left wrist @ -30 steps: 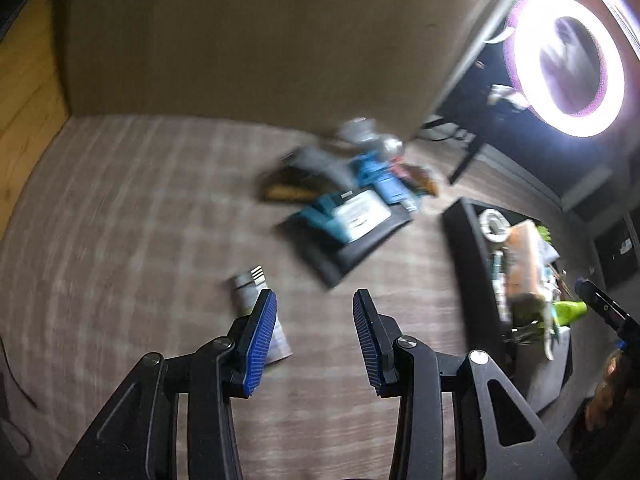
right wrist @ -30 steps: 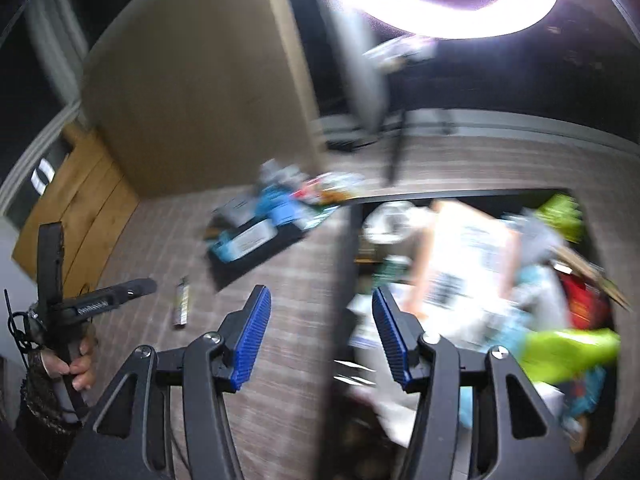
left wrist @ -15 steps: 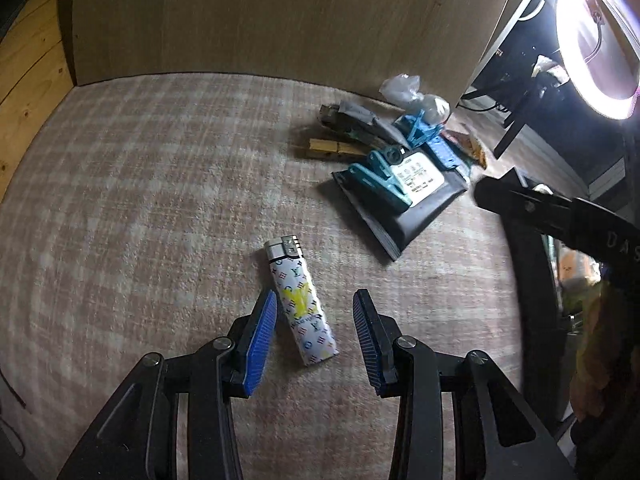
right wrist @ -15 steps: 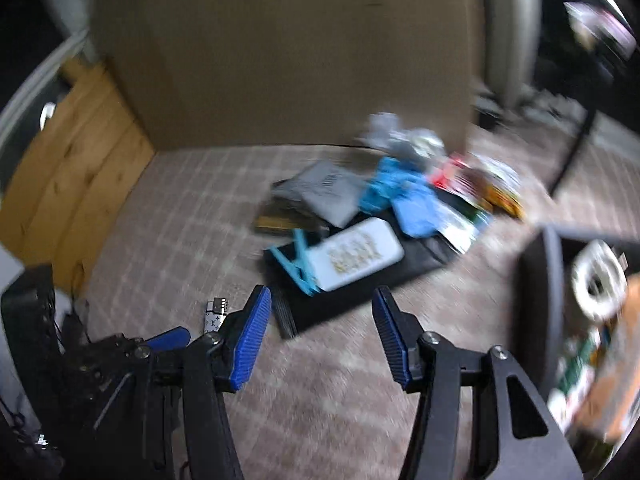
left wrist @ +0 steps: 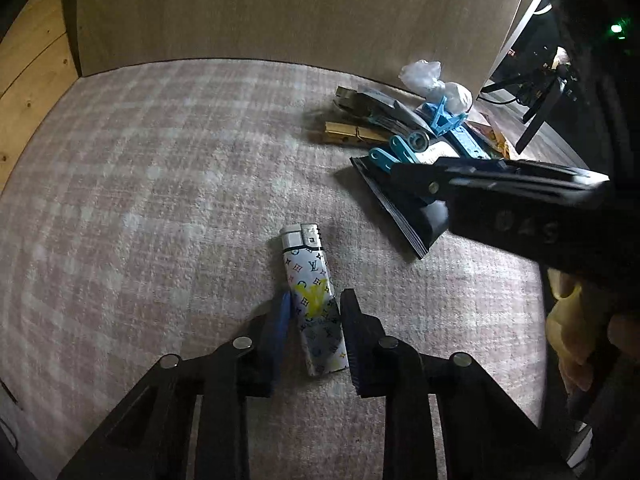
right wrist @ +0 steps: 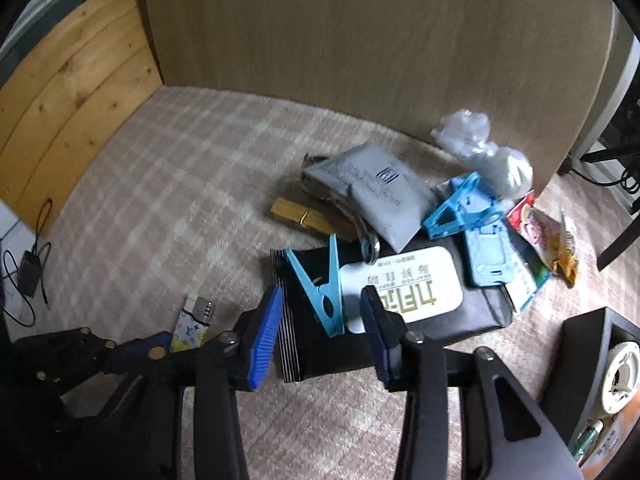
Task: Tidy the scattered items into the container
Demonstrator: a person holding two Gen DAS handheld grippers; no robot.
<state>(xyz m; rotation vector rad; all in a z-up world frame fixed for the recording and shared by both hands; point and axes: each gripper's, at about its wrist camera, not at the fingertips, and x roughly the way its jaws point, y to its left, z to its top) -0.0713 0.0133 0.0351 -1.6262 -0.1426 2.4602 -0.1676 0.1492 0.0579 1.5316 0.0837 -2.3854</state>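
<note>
Left gripper [left wrist: 314,316] straddles the lower half of the lighter [left wrist: 310,280], which lies flat on the checked carpet [left wrist: 140,200]; fingers [left wrist: 280,320] are spread, one on each side of the body, gap small, contact unclear, not gripping yet. To do it well: stay centred on the lighter's long sides, press the tips down to the carpet, close squarely so the smooth body doesn't twist or squirt out forward, then lift straight up before swinging over. Right gripper [right wrist: 320,320] hangs over the black pack [right wrist: 400,320] in the pile, fingers released, holding nothing; the light blue clothespin [right wrist: 320,292] lies between them, on the pack beside its white label [right wrist: 404,284]. It looks like the next pick, so take the pin across its narrow body and don't catch the pack edge. Rest of the pile is just behind: grey pouch [right wrist: 376,188], wooden clothespin [right wrist: 298,216], blue clip [right wrist: 464,208], clear plastic bag [right wrist: 480,152], snack packet [right wrist: 548,236]. The container [right wrist: 584,344] sits at the right edge, already holding a tape roll [right wrist: 624,376], near the pile, so the carry is short. Keep the two grippers apart, since they work close together.
</note>
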